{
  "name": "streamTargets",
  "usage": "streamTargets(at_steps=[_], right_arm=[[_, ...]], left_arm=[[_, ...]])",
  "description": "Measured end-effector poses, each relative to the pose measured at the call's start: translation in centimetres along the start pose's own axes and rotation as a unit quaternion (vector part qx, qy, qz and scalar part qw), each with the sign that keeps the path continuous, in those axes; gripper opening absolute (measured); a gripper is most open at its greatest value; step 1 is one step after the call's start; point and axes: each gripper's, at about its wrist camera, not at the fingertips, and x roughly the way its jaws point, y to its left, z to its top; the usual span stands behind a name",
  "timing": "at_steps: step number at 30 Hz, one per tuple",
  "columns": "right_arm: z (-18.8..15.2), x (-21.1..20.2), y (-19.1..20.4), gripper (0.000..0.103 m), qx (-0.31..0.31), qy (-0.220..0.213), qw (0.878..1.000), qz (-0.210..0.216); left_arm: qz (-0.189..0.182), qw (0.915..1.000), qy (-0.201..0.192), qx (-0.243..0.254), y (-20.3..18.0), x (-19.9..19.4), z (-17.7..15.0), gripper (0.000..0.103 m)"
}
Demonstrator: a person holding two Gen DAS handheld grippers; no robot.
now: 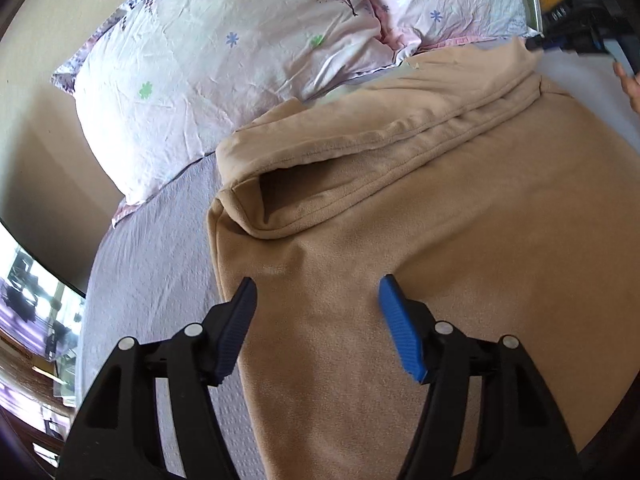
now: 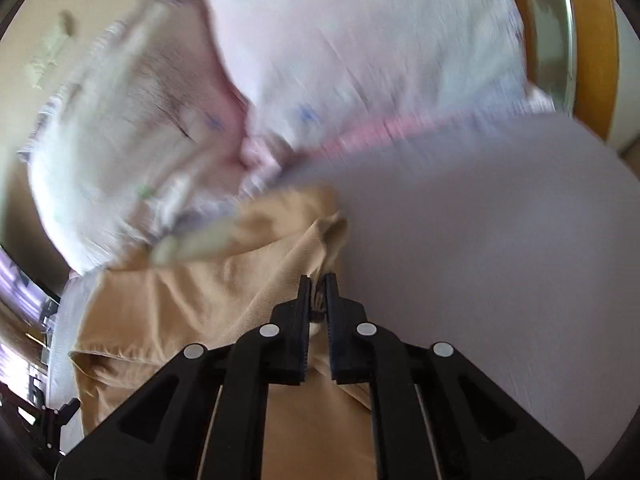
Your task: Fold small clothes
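My right gripper is pinching a bit of the tan cloth, jaws pressed tight on it; I should lift slow and carry that bit across, so the fold lands flat; the cloth lies spread on the bed, near the pillows; my left gripper hangs low over the cloth's left side, jaws spread wide, holding nothing; it points toward the pillows, ready to press down.
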Motion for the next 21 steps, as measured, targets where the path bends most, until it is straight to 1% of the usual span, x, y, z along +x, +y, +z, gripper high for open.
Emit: streamTargets(at_steps=[1,2,3,4,6,7,8,9,10,11,12,13,14,15,16,17,18,19,20,21], right_arm=[[0.0,-0.7,-0.1,0.021,0.004,-0.017,1.0,0.012],[0.0,-1.2,0.4,0.035,-0.003,-0.03,0.999,0.028],[0.1,-1.5,0.9,0.041,-0.014,-0.037,0.998,0.042],[0.0,-1.5,1.7,0.044,-0.032,-0.036,0.997,0.058],[-0.1,0.1,3.3,0.044,-0.053,-0.011,0.996,0.069],[-0.4,1.7,3.4,0.045,-0.056,0.021,0.996,0.061],[-0.8,3.8,3.1,0.046,-0.05,0.064,0.996,0.039],[-1.1,5.6,2.1,0.047,-0.041,0.098,0.994,0.035],[-0.9,4.8,2.1,0.046,-0.045,0.067,0.996,0.046],[-0.7,4.6,1.7,0.046,-0.037,0.087,0.994,0.05],[-0.5,3.6,1.1,0.046,-0.019,0.092,0.993,0.065],[-0.5,2.6,1.0,0.047,-0.013,0.086,0.994,0.073],[-0.6,1.0,1.0,0.053,-0.019,0.077,0.993,0.089],[-1.1,-1.3,1.1,0.058,-0.037,0.066,0.99,0.118],[-1.8,-3.3,1.3,0.069,-0.052,0.057,0.987,0.144],[-2.7,-5.2,1.7,0.08,-0.066,0.051,0.983,0.163],[-4.2,-7.6,1.1,0.084,-0.088,0.044,0.976,0.194],[-5.4,-9.3,0.5,0.087,-0.104,0.04,0.97,0.217],[-6.4,-10.2,0.2,0.09,-0.116,0.04,0.965,0.232],[-8.3,-12.2,-1.0,0.09,-0.13,0.042,0.958,0.252]], left_arm=[[-0.002,1.0,0.001,-0.004,0.0,0.0,0.0,0.064],[-0.004,1.0,0.001,-0.008,0.0,0.0,-0.1,0.064],[-0.006,0.9999,0.001,-0.011,0.2,0.2,-0.1,0.065],[-0.006,0.9999,0.002,-0.013,0.1,0.2,-0.1,0.065],[0.001,0.9998,-0.002,-0.018,0.2,0.4,0.0,0.068],[0.002,0.9998,-0.004,-0.02,0.3,0.5,-0.1,0.07],[-0.002,0.9996,-0.006,-0.026,0.5,0.6,-0.2,0.07],[-0.007,0.9994,-0.007,-0.034,0.7,0.6,-0.3,0.07],[-0.026,0.9983,-0.007,-0.052,1.3,0.3,-0.5,0.07],[-0.045,0.9968,-0.01,-0.066,1.7,-0.1,-0.8,0.07],[-0.062,0.9949,-0.016,-0.077,2.0,-0.7,-1.1,0.07],[-0.082,0.9923,-0.025,-0.089,2.6,-1.4,-1.6,0.07],[-0.114,0.987,-0.041,-0.106,3.4,-2.7,-2.4,0.07],[-0.136,0.9822,-0.052,-0.118,4.0,-3.6,-3.0,0.07],[-0.162,0.9759,-0.063,-0.132,4.7,-4.5,-3.8,0.072],[-0.202,0.9643,-0.078,-0.153,5.9,-5.7,-5.1,0.074],[-0.229,0.9549,-0.086,-0.168,6.7,-6.4,-6.1,0.077],[-0.257,0.9443,-0.095,-0.182,7.5,-7.1,-7.2,0.079],[-0.292,0.9281,-0.106,-0.205,8.6,-8.1,-9.1,0.079],[-0.306,0.9209,-0.109,-0.215,9.0,-8.5,-10.1,0.08]])
